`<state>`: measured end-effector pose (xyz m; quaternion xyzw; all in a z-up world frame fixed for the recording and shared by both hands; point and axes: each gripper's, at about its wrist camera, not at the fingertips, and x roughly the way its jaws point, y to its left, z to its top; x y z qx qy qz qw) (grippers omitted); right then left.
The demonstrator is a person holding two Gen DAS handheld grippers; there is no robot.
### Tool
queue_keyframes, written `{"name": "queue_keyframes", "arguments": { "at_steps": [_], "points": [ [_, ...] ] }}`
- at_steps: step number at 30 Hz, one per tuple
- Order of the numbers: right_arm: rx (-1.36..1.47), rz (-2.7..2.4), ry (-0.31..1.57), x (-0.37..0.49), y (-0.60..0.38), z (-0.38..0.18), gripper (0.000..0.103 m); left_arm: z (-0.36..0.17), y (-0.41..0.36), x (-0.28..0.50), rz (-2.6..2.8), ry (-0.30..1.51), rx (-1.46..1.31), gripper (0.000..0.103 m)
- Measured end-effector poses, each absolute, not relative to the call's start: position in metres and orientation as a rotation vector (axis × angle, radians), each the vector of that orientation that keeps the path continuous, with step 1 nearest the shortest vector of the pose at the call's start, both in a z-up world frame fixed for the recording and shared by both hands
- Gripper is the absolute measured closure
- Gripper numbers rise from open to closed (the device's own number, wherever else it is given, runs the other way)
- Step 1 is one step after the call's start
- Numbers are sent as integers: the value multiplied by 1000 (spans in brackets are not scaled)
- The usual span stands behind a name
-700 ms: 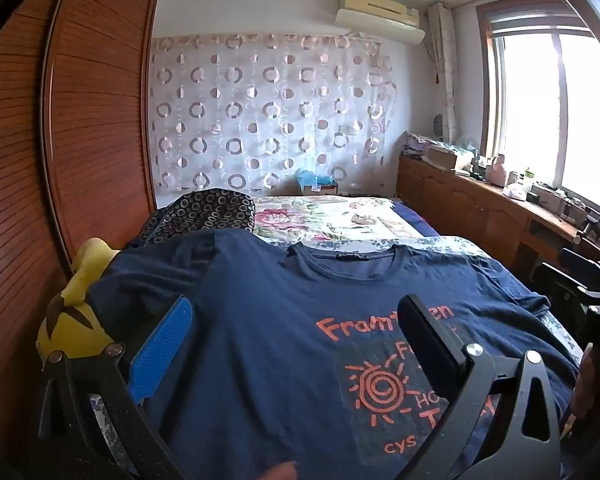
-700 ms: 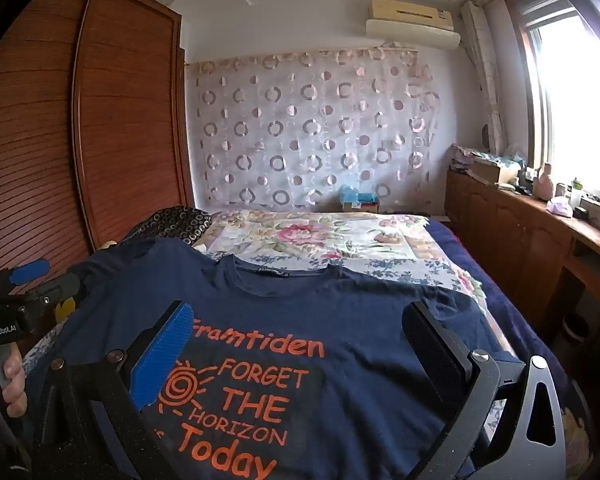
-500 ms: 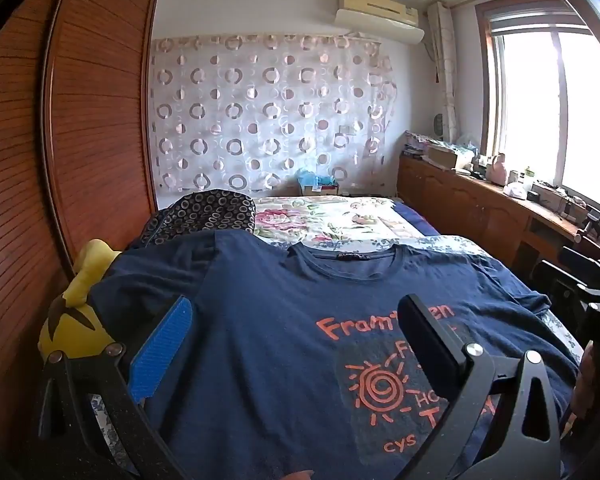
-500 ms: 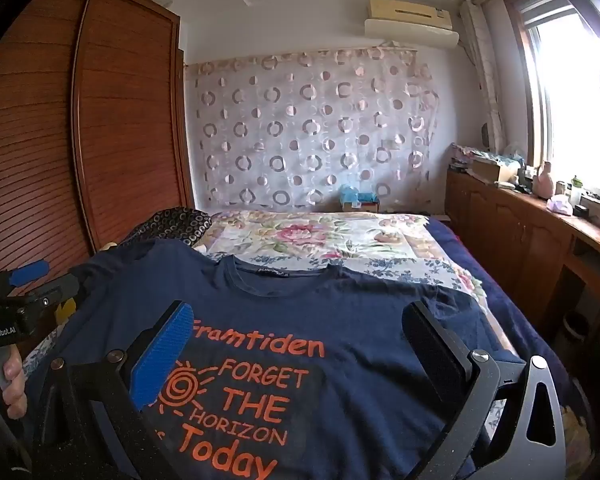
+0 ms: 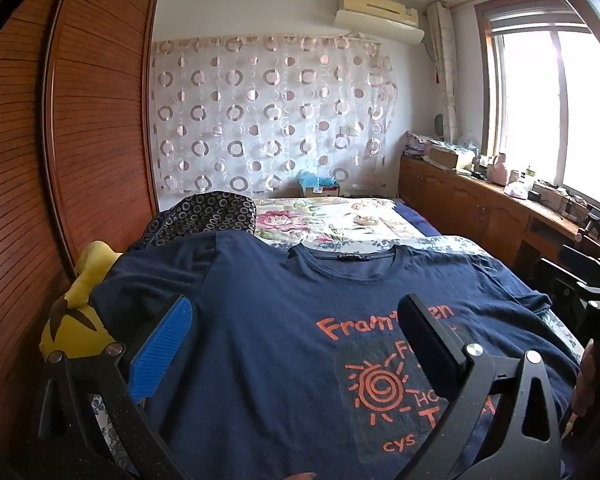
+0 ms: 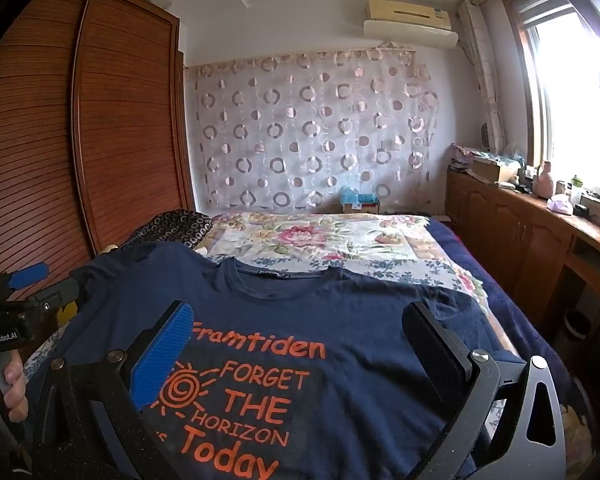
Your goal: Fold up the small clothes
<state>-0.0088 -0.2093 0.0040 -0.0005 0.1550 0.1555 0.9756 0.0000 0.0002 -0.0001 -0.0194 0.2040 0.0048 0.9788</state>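
We've got both grippers, left (image 5: 292, 332) and right (image 6: 296, 338), wide open over the tee (image 6: 340, 320), which lies flat on the bed (image 6: 320, 240) under them.

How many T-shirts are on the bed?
1: the navy T-shirt lies spread flat at the near end of the bed, print up. Others may hide below the view.
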Motion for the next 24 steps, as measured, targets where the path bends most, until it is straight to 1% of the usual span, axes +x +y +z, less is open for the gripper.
{"name": "queue_keyframes", "arguments": {
  "at_steps": [24],
  "points": [
    [-1,317,316,-8,-211,3,0,0,0,0,9,407,-34,0]
  ]
}}
